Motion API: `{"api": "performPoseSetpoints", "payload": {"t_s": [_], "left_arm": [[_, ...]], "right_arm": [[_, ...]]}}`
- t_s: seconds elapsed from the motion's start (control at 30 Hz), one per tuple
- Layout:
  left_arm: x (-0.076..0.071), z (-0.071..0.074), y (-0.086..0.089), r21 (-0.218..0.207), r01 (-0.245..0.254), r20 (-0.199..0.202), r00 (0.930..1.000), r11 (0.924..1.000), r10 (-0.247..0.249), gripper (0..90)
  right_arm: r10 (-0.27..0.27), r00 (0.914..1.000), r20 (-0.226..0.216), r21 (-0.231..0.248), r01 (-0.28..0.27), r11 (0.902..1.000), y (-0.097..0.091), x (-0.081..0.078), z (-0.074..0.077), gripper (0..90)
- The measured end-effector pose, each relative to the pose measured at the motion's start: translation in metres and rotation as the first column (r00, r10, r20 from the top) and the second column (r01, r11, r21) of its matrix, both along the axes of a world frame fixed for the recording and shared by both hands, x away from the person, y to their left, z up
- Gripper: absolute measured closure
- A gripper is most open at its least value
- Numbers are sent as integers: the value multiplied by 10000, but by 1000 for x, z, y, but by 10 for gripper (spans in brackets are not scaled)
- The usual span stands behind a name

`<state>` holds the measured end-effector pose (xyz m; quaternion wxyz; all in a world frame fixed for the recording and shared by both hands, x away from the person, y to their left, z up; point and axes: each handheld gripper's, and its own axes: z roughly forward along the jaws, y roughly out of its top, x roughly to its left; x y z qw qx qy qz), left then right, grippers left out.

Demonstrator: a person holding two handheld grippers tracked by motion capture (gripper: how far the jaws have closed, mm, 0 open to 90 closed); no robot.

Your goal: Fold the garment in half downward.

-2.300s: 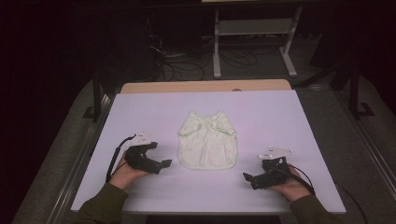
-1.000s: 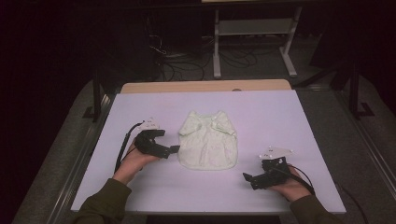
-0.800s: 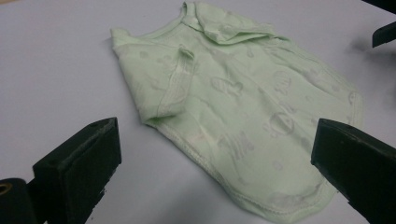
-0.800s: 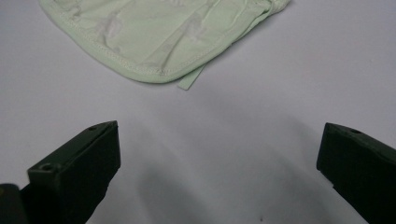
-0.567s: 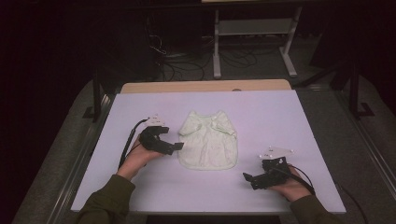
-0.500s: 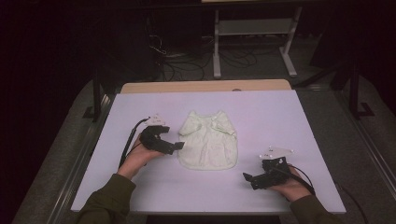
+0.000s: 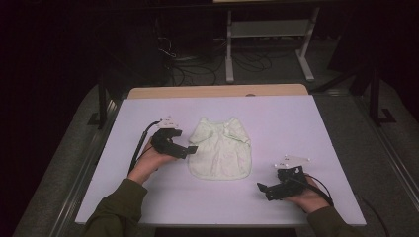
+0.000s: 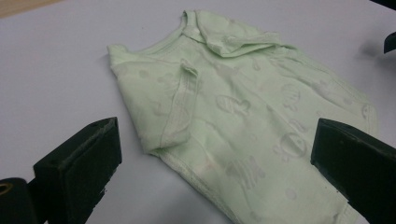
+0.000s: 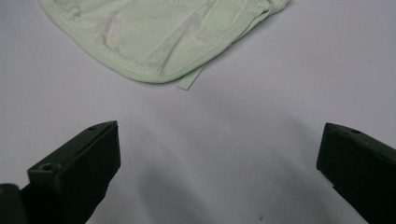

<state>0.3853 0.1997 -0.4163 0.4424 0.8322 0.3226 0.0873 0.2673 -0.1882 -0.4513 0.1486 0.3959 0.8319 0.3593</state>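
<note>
A pale green baby garment (image 7: 220,148) lies flat in the middle of the white table (image 7: 306,123). In the left gripper view the garment (image 8: 243,107) shows faint printed figures and a folded sleeve. My left gripper (image 7: 190,149) hovers at the garment's left edge, open, jaws wide apart with nothing between them (image 8: 215,158). My right gripper (image 7: 263,188) rests near the table's front right, open and apart from the cloth. Its view shows the garment's rounded bottom hem (image 9: 154,42) ahead of the jaws (image 9: 217,168).
The table's wooden far edge (image 7: 212,92) shows at the back. Beyond it stand a metal stand (image 7: 269,34) and cables (image 7: 183,64) on a dark floor. Bare white tabletop surrounds the garment on all sides.
My left gripper has moved forward and right from the table's left front up to the garment's left edge. The right gripper and the garment have stayed still.
</note>
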Motion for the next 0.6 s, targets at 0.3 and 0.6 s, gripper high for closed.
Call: {"api": "performPoseSetpoints", "payload": {"t_s": [0.3, 0.6], "left_arm": [[8, 1, -4, 23, 0, -19, 10000, 10000, 0, 15], [17, 1, -9, -9, -10, 45, 10000, 10000, 10, 15]], "right_arm": [[14, 10000, -10, -11, -14, 10000, 0, 0, 0, 0], [13, 10000, -20, -4, -13, 10000, 0, 0, 0, 0]]}}
